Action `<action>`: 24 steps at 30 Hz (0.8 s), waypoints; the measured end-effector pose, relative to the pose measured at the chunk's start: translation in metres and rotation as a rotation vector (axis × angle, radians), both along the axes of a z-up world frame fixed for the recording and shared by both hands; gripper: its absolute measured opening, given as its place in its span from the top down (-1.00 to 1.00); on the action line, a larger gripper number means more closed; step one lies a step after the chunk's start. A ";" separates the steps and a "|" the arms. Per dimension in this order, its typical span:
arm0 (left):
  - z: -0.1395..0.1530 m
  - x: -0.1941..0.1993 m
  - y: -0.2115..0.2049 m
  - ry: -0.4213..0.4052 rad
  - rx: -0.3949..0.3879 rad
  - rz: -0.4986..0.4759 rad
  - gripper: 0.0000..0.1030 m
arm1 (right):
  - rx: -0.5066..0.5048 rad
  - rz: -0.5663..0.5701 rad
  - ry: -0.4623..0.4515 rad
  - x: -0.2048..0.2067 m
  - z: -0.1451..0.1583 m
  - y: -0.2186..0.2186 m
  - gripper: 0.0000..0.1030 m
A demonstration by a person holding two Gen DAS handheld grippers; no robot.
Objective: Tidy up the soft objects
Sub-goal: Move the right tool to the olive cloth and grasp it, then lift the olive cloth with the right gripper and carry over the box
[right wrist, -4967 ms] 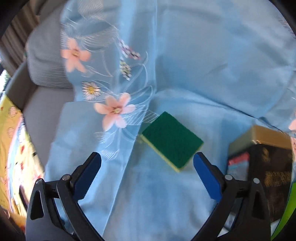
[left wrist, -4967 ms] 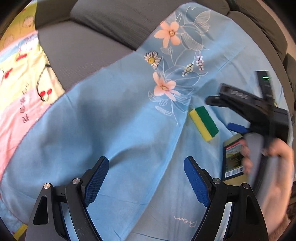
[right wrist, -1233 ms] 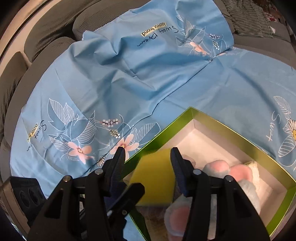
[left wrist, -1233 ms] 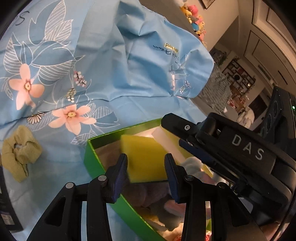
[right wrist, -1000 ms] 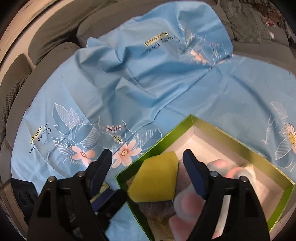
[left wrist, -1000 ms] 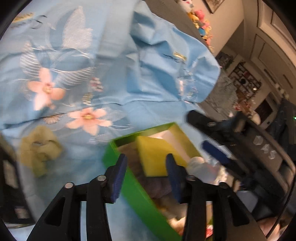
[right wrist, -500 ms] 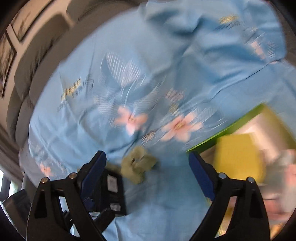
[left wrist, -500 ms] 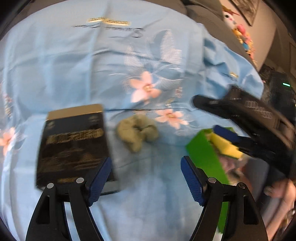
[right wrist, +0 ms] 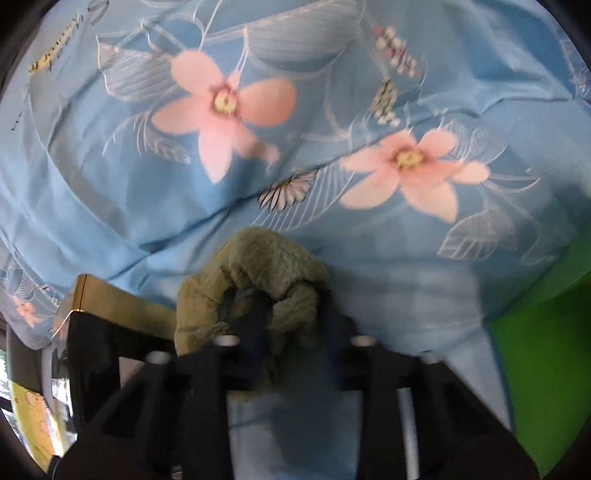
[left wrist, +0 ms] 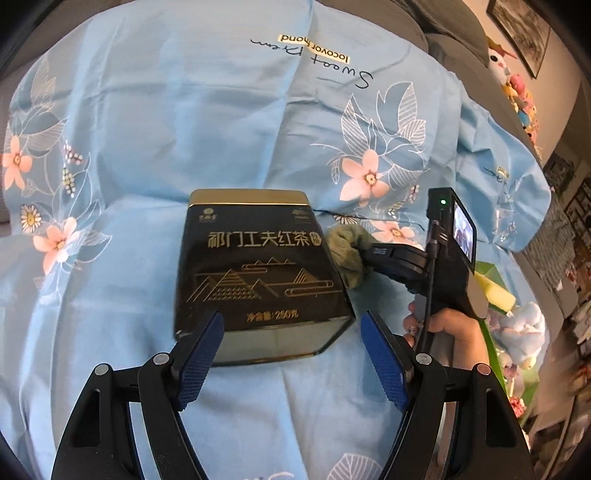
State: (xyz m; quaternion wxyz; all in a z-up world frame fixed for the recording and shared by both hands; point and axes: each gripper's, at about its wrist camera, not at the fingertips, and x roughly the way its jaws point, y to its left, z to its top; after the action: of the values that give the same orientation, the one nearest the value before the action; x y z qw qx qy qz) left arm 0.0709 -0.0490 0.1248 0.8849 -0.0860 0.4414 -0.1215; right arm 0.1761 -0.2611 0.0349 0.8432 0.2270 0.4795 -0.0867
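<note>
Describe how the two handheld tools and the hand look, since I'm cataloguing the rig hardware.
The left tool has black linkage arms with silver pivot pins and blue cross-hatched fingers. The right tool is black too, with a small lit screen, a green indicator light and a black cable down its body. The right hand is bare, with patterned nails.

A light blue bedsheet printed with pink flowers and white leaf outlines (left wrist: 155, 122) fills most of the left wrist frame, with cursive lettering near the top. Dead centre sits a black rectangular tin with a gold lid and gold Chinese lettering (left wrist: 258, 273), lying flat on the sheet. In the upper right corner there's a dark framed picture (left wrist: 524, 26) on the wall.
</note>
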 end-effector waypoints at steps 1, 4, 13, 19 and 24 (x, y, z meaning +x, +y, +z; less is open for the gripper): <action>0.002 -0.003 0.001 -0.003 0.002 0.001 -0.50 | 0.019 -0.005 -0.005 -0.004 0.003 -0.003 0.82; 0.008 -0.015 0.005 -0.011 0.010 0.008 -0.50 | 0.088 -0.013 -0.059 -0.029 0.020 -0.009 0.84; -0.005 -0.073 0.017 0.063 -0.045 -0.046 -0.50 | 0.115 0.075 -0.156 -0.154 0.072 0.029 0.84; -0.039 -0.106 0.008 0.161 -0.059 -0.117 -0.50 | 0.220 0.151 -0.111 -0.202 0.063 0.062 0.83; -0.067 -0.119 0.008 0.236 -0.082 -0.113 -0.50 | 0.195 0.155 -0.012 -0.218 0.036 0.087 0.83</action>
State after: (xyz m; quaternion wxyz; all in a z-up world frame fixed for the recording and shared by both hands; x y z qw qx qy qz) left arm -0.0478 -0.0405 0.0576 0.8142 -0.1106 0.5414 -0.1782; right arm -0.0424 -0.1742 0.0711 0.8240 0.2707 0.4969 0.0273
